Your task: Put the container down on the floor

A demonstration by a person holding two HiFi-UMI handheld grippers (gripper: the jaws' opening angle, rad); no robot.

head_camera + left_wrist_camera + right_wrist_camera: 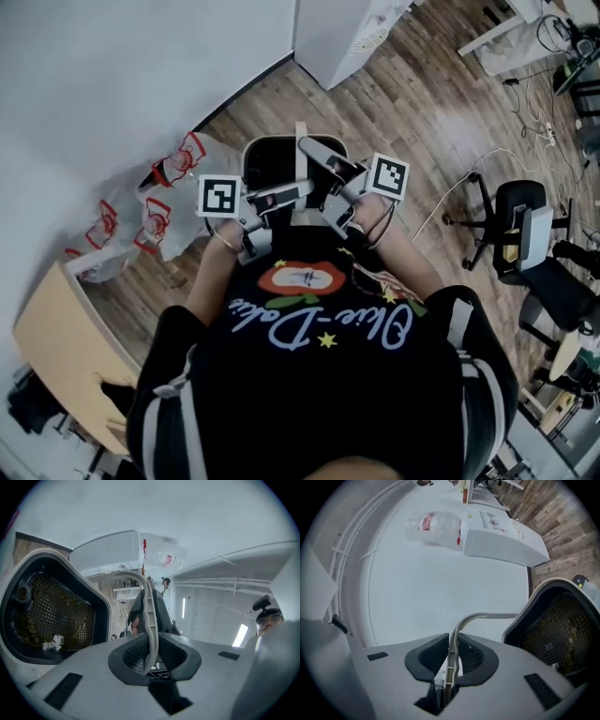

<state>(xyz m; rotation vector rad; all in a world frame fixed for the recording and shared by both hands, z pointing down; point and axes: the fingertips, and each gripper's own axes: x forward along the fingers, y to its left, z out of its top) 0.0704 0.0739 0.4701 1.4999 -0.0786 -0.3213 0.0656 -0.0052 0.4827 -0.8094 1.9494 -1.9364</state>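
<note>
1. Container [251, 150] risk: it hangs off the wooden floor [422, 112] in front of the person's chest, close to the wall. All its weight appears to be on one thin grey handle [149, 616].
2. The left tongs [151, 656] are pinched tight on that handle strip, which stands edge-on between the dark pads. The right tongs [451, 660] are clamped on the same strip, close beside the left pair.
3. The strip is narrow and looks smooth, so it could slide through the pads if either grip eases on the way down.
4. With both grips so near each other, the body is free to swing or tip under the handle. A quick descent would likely rock it.
5. If one pair lets go before the base is down, the load shifts to the other pair and the body may drop on one side.
6. Crumpled plastic bags [159, 216] lie on the floor just to the left. Setting down there would leave the base uneven.
7. Looks: a broad white rim [101, 599] around a dark interior, with a black mesh basket [56, 611] inside.
8. Yellowish debris and a white scrap [52, 642] sit in the mesh and could spill on a tilt.
</note>
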